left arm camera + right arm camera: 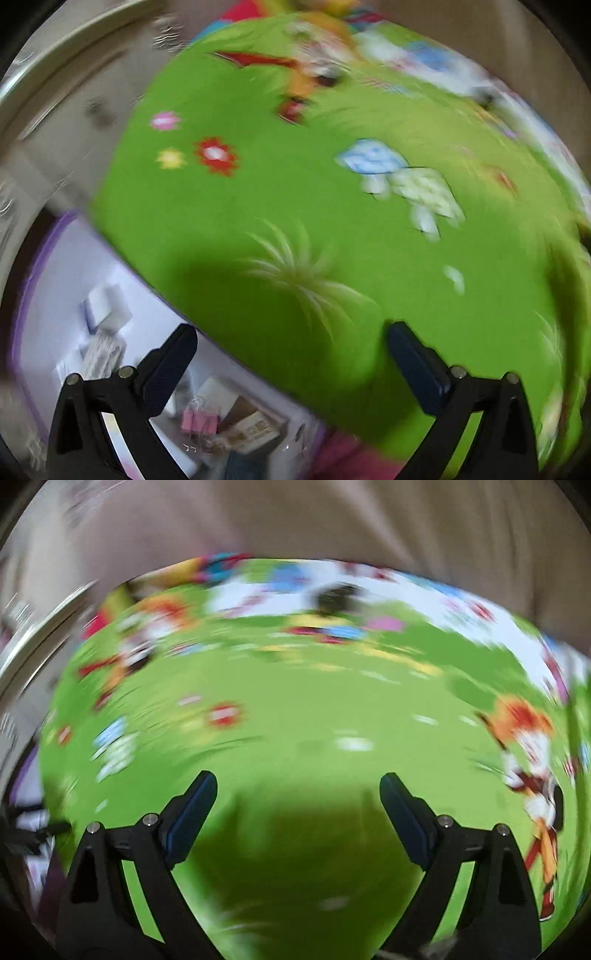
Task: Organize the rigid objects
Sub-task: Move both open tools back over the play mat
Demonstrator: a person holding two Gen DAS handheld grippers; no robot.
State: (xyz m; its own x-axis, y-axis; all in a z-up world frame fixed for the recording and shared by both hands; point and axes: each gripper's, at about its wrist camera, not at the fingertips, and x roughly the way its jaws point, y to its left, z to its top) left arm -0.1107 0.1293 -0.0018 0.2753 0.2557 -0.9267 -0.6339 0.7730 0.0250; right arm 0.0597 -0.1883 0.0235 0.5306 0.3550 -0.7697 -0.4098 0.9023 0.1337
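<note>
Clips (199, 421) and small boxes (107, 314) sit in the white tray (55, 266), below and left of the left gripper (291, 343), under its left finger. Left gripper spread wide, holding nothing, over the green mat (258, 221). Right gripper (297, 794) likewise parted and empty above bare mat. Too blurred to name the next piece; best to slow down, find one clear item, and centre it between the fingers before closing.

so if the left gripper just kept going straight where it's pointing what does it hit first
Most likely the green printed mat. The left gripper stands open with nothing between its fingers, and only bare mat with a pale grass print lies ahead. The lilac tray of small items sits off to its left. Blur leaves depth uncertain.
</note>
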